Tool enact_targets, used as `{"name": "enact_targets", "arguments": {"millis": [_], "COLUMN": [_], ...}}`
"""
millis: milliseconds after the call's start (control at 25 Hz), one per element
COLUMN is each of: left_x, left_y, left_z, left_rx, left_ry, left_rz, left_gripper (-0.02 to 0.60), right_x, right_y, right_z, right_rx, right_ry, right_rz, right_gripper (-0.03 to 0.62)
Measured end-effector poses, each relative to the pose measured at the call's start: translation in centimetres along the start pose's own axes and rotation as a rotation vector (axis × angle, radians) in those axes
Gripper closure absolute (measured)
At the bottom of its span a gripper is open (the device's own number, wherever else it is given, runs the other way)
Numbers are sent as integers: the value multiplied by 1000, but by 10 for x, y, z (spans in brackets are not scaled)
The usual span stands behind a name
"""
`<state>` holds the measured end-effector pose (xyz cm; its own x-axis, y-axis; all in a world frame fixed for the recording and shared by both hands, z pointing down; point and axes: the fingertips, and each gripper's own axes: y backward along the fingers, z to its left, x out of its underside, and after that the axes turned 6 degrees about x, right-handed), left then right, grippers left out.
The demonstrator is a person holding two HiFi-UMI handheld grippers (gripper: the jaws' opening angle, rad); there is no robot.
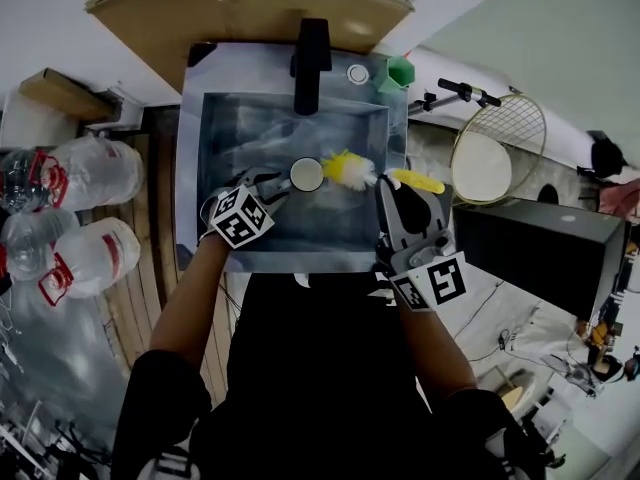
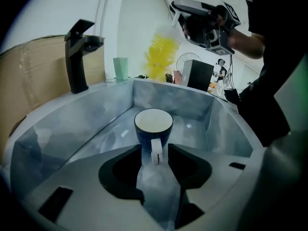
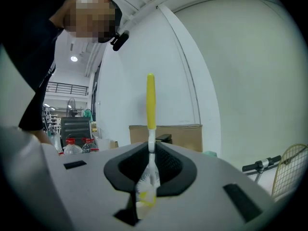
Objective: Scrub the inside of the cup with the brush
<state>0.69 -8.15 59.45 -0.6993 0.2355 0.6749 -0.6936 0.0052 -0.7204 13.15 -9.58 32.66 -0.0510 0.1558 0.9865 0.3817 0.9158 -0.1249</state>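
Note:
A dark blue cup point(image 2: 153, 126) with a white inside stands upright on the floor of the grey sink point(image 2: 86, 129). Its white handle points at my left gripper point(image 2: 155, 151), whose jaws stand open on either side of the handle without pressing it. From the head view, the cup point(image 1: 306, 174) shows just past the left gripper point(image 1: 275, 184). My right gripper point(image 3: 151, 160) is shut on the white neck of a yellow brush point(image 3: 150, 100). It holds the brush above the sink's right side, with the yellow bristles point(image 1: 350, 171) beside the cup and outside it.
A black faucet point(image 1: 311, 63) stands at the sink's far rim, with a green holder point(image 1: 398, 75) at the far right corner. Large water bottles point(image 1: 85, 173) lie on the left. A black box point(image 1: 545, 248) and a racket point(image 1: 497, 148) are on the right.

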Motion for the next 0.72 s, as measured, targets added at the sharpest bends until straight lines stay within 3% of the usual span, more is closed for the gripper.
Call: {"name": "enact_targets", "arguments": {"millis": [240, 480, 720], "left_x": [10, 12, 12], "left_y": [-16, -21, -22], "left_z": [5, 0, 3], "left_rx": [-2, -21, -47], "left_ry": [20, 26, 40], "left_rz": [17, 10, -21], "left_gripper": [410, 489, 497], "right_x": [9, 26, 54], "right_y": [-19, -34, -42], "right_z": [4, 18, 23], "right_rx": [-66, -166, -212], "right_ry": [-17, -8, -8], "right_rz": [13, 61, 112], "right_gripper": [546, 546, 546]}}
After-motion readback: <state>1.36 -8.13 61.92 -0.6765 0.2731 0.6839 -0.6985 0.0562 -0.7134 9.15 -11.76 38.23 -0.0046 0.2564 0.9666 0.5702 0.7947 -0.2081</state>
